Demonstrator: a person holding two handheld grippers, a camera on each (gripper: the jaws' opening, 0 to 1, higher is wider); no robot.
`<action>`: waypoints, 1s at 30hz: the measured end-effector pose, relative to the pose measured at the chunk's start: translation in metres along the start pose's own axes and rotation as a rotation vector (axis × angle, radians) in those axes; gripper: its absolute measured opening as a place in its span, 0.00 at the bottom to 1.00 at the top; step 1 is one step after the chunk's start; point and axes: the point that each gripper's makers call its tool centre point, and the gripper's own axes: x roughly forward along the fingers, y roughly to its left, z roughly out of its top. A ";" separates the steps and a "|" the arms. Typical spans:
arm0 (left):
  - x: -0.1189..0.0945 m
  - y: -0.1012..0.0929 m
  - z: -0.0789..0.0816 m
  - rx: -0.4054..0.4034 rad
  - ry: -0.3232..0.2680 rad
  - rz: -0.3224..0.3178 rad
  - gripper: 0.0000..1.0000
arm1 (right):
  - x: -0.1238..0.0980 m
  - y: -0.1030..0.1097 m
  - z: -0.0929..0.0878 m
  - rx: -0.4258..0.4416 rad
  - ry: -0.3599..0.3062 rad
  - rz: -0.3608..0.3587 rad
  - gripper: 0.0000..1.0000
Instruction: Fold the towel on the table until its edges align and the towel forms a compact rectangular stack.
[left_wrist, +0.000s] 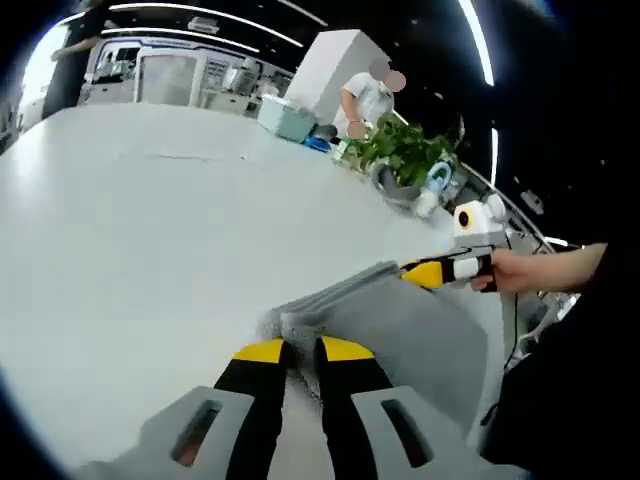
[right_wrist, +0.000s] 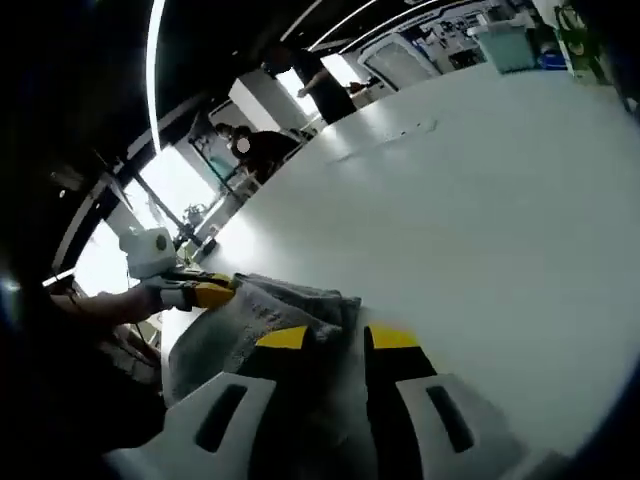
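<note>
A: Surface (left_wrist: 150, 200)?
B: White, wide, running ahead of both tools.

A: Towel (left_wrist: 400, 320)?
B: Grey, partly folded, lying on the surface right at the tool tips, one folded edge ahead.

A: Left tool (left_wrist: 302, 352)?
B: Jaws close together, towel edge pinched between the yellow tips.

A: Right tool (right_wrist: 340, 338)?
B: Jaws a little apart, towel fabric gripped between them. Potted plant (left_wrist: 400, 150) far beyond the left tool.

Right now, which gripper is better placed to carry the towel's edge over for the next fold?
Neither clearly: both seem to pinch the gray towel. The left gripper and the right gripper each hold one end of its folded edge, so both should move together.
</note>
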 end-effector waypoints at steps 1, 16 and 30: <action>0.000 0.002 0.001 0.046 -0.001 0.023 0.17 | 0.000 0.000 0.000 -0.029 0.005 -0.005 0.23; -0.006 0.010 0.011 0.377 0.015 0.190 0.35 | -0.001 -0.007 0.013 -0.402 0.050 -0.171 0.40; -0.056 -0.053 0.010 0.386 -0.086 0.042 0.38 | -0.051 0.064 -0.001 -0.502 0.004 -0.033 0.39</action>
